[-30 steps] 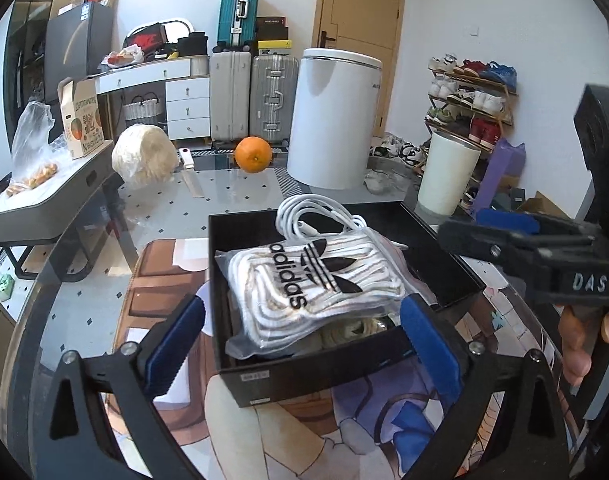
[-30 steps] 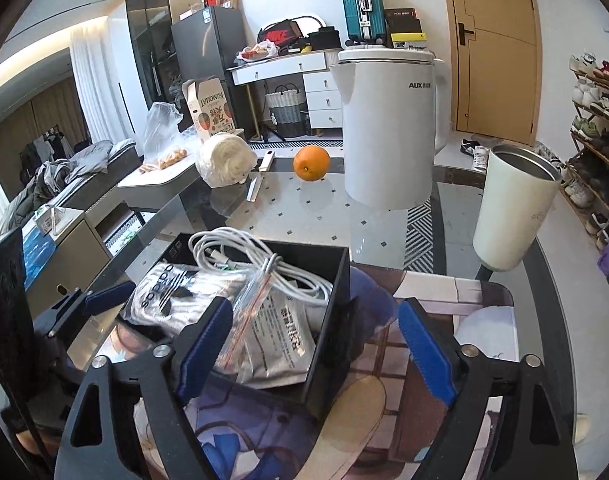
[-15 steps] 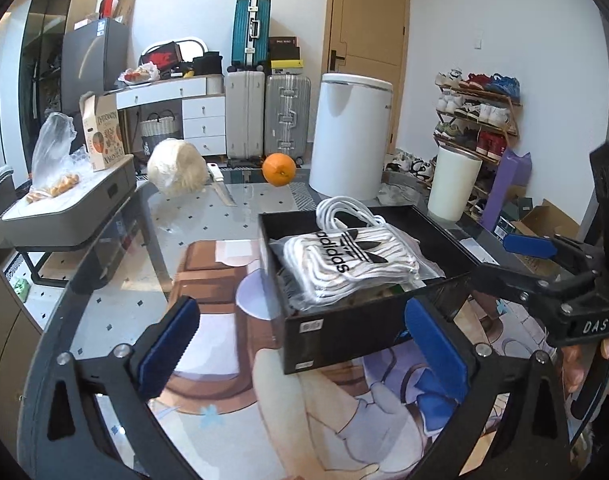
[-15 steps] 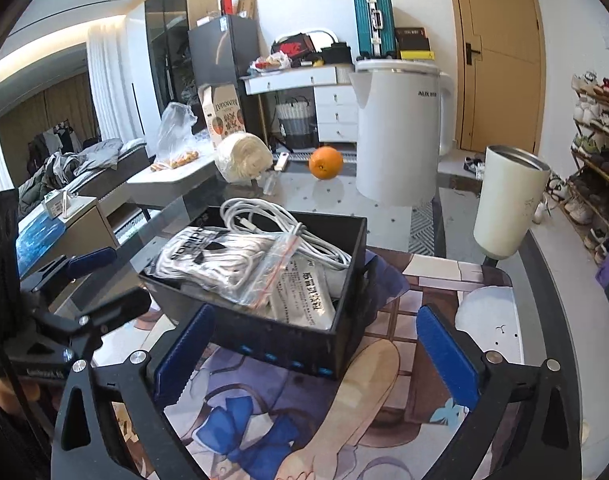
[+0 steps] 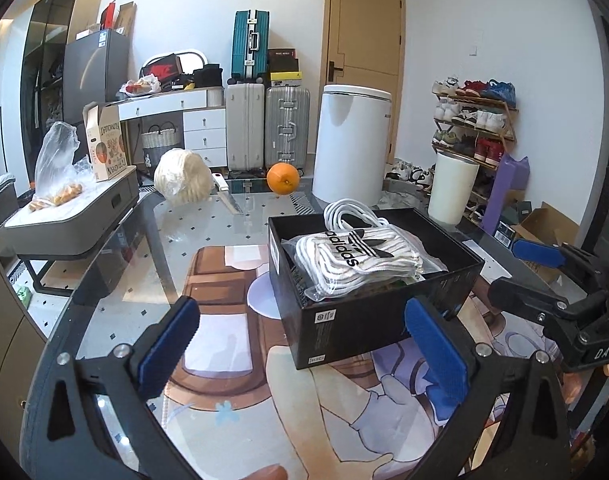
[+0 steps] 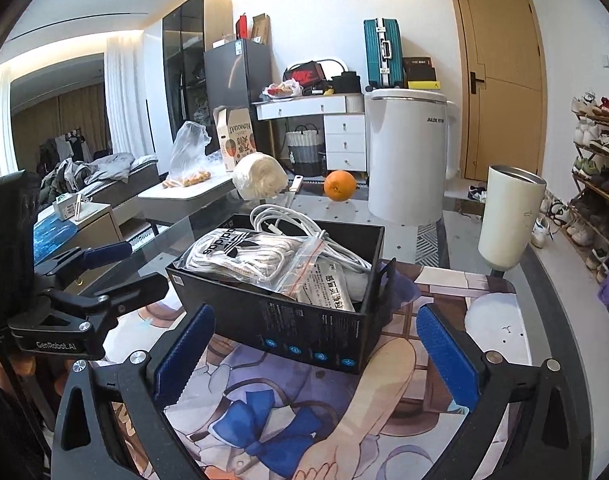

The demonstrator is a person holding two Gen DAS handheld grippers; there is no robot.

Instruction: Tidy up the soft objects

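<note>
A black box (image 5: 368, 320) (image 6: 288, 324) stands on the printed mat on the glass table. In it lie a bagged pack of white adidas socks (image 5: 356, 260) (image 6: 240, 252), a coiled white cable (image 5: 350, 210) (image 6: 288, 220) and a zip bag with a printed packet (image 6: 324, 284). My left gripper (image 5: 300, 344) is open and empty, held back from the box's near left corner. My right gripper (image 6: 316, 352) is open and empty, in front of the box's near side. Each gripper shows in the other's view, the right (image 5: 544, 276) and the left (image 6: 104, 268).
Behind the box on the table stand an orange (image 5: 282, 178) (image 6: 339, 186), a wrapped white bundle (image 5: 182, 180), a knife (image 5: 226, 196), a white appliance (image 6: 408, 164) and a cream tumbler (image 6: 508, 220). A grey side table (image 5: 72, 216) with bags is at the left.
Both grippers have pulled back and away from the box, which now sits farther off. The box and its contents have stayed in place on the mat.
</note>
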